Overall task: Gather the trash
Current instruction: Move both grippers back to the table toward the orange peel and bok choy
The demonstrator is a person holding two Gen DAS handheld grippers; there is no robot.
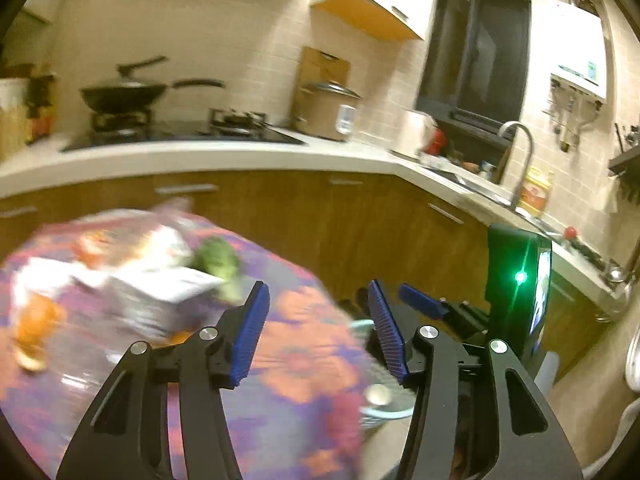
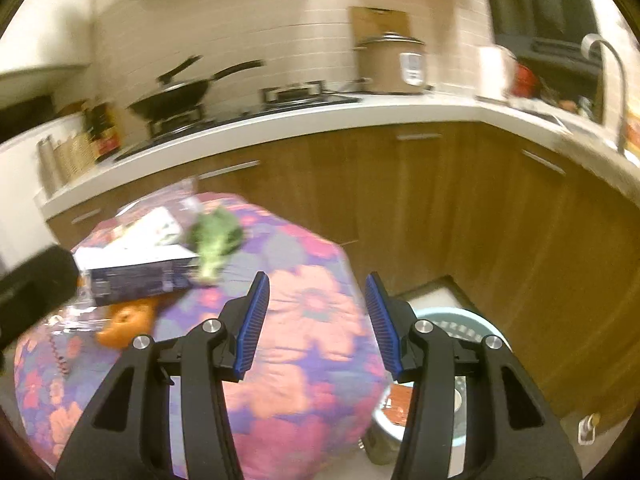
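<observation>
A round table with a purple and orange floral cloth (image 1: 304,364) (image 2: 316,360) carries the litter: a green broccoli piece (image 1: 218,258) (image 2: 216,236), a flat white and purple box (image 1: 160,296) (image 2: 136,272), orange peel (image 1: 38,320) (image 2: 124,324) and a blurred clear wrapper (image 1: 160,220). On the floor right of the table stands a light blue bin (image 2: 452,314) (image 1: 384,412) with something reddish inside. My left gripper (image 1: 318,292) hangs open above the table's right part with nothing between its fingers. My right gripper (image 2: 317,284) is also open and empty, above the table edge beside the bin.
Behind the table runs a white L-shaped counter (image 1: 240,156) over wooden cabinets (image 2: 440,208). On it are a stove with a black wok (image 1: 124,96), a rice cooker (image 2: 394,66) and a sink with a tall faucet (image 1: 520,152). The right gripper's body with a green light (image 1: 520,278) shows in the left wrist view.
</observation>
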